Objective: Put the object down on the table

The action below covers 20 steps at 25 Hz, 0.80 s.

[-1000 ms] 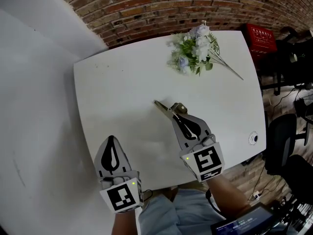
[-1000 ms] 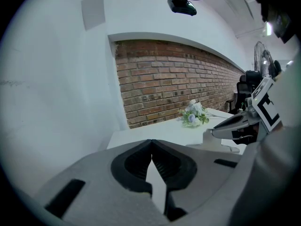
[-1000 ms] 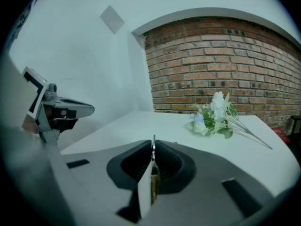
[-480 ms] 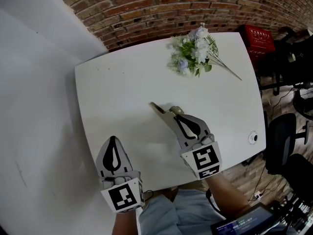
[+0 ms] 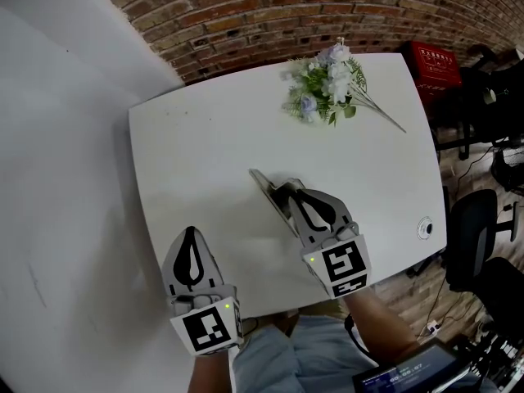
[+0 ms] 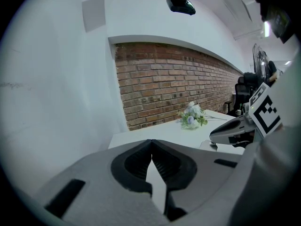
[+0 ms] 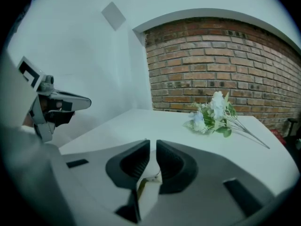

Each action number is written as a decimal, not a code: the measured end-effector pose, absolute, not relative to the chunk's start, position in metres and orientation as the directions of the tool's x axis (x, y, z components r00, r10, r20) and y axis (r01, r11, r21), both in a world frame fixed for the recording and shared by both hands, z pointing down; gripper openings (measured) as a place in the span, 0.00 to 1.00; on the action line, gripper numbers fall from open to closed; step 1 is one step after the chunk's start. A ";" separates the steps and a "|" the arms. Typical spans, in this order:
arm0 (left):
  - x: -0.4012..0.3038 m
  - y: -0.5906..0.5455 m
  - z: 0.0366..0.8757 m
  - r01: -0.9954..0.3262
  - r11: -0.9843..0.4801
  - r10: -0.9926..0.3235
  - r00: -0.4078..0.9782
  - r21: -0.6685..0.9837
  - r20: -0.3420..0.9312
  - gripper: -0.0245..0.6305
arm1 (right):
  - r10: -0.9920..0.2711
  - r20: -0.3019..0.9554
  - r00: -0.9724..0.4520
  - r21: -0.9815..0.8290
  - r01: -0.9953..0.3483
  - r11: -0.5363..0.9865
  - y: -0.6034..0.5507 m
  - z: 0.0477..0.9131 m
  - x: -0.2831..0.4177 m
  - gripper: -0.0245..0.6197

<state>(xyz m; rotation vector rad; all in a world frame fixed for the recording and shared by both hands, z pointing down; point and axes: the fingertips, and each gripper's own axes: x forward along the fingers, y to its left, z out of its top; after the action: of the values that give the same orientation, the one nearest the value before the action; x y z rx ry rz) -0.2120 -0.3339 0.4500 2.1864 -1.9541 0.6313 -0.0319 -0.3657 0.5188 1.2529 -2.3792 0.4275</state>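
Thin tan-edged flat object [image 5: 262, 183] is pinched in the right gripper [image 5: 288, 193]; its jaws are nearly together, with only a sliver of gap at the tips. The object is low over the middle of the desk [image 5: 205, 137]; can't tell if its far end touches. To do it well: lower until the flat face lies flush, then part the jaws and back out straight so it doesn't skid. Left gripper [image 5: 188, 237] jaws are closed on nothing, by the front-left corner. Flower bunch [image 5: 326, 84] is near the back-right corner, well apart.
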 end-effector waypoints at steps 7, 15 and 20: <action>-0.208 -0.330 0.419 -0.974 -0.144 -0.940 0.079 -0.176 0.333 0.05 | -0.746 0.427 -0.510 -0.051 -0.838 0.544 -0.363 0.479 -0.031 0.11; -0.198 -0.320 0.344 -0.970 -0.147 -0.978 0.113 -0.192 0.177 0.05 | -0.826 0.262 -0.500 0.021 -0.852 0.523 -0.347 0.386 -0.028 0.06; -0.191 -0.311 0.294 -0.964 -0.158 -0.986 0.144 -0.212 0.079 0.05 | -0.859 0.157 -0.487 0.041 -0.866 0.499 -0.331 0.328 -0.026 0.05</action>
<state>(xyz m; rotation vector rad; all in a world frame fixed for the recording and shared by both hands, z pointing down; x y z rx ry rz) -0.1910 -0.3112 0.2938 2.4572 -2.1058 0.3242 -0.0261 -0.3315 0.3284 1.4975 -2.5808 0.0649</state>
